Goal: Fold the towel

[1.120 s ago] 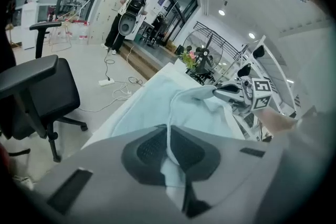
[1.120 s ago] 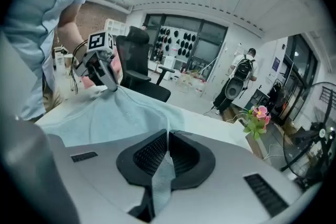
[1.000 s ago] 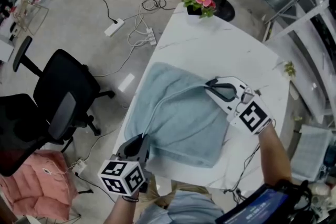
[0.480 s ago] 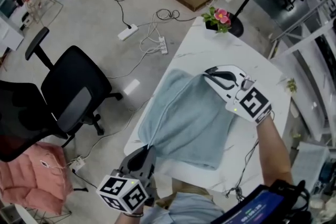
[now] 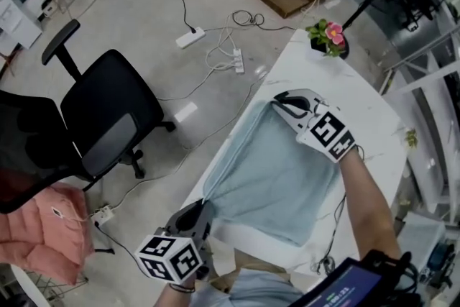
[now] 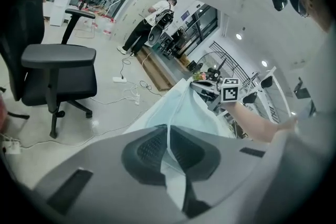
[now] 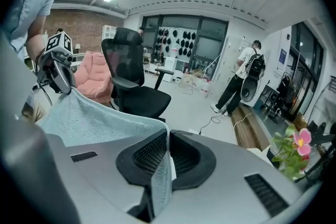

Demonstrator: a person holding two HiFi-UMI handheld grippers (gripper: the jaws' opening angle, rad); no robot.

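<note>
The towel point(image 5: 277, 176), soft, light and limp, drapes over the white table point(image 5: 374, 118) in the lower right of the head view. The left hand-held gripper point(image 5: 198, 213) and right hand-held gripper point(image 5: 282, 103) each pinch a corner, likely the surest holds, since loose cloth sags elsewhere

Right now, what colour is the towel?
The towel is pale blue-green, plain, with no print. It shows best in the head view.

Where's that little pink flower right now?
In the head view, the pink flower sits at the white table's far corner, just beyond the right gripper holding the towel.
</note>
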